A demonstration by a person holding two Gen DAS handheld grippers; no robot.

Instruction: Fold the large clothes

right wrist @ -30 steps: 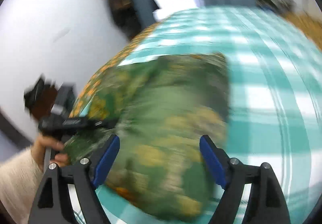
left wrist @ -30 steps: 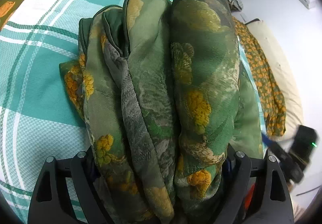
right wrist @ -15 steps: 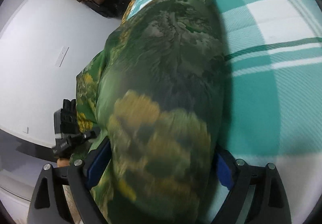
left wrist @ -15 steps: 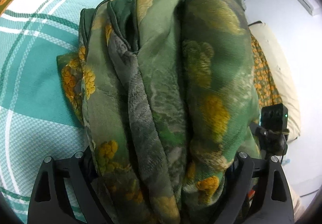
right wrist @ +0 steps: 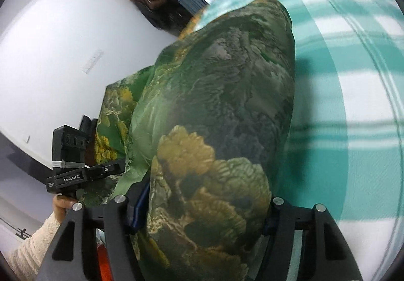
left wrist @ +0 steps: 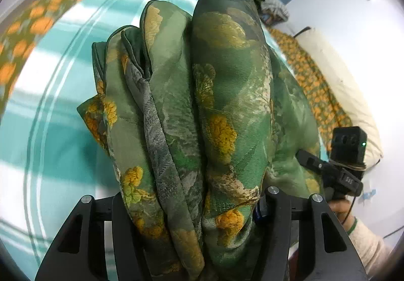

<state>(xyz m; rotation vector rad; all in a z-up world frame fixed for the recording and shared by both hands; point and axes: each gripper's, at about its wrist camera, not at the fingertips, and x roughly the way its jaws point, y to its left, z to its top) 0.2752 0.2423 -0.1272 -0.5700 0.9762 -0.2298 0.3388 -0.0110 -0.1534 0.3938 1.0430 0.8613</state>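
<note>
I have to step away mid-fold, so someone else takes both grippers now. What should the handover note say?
Left gripper: shut on the green floral garment, bunched in several folds between its fingers.
Right gripper: shut on another part of the same garment.
The garment is held up between the two grippers, over the teal plaid bed.
Done: gathered into thick layers.
Left: lay it down on the bed, flatten, release. Whether more folds are needed cannot be told from here.
</note>
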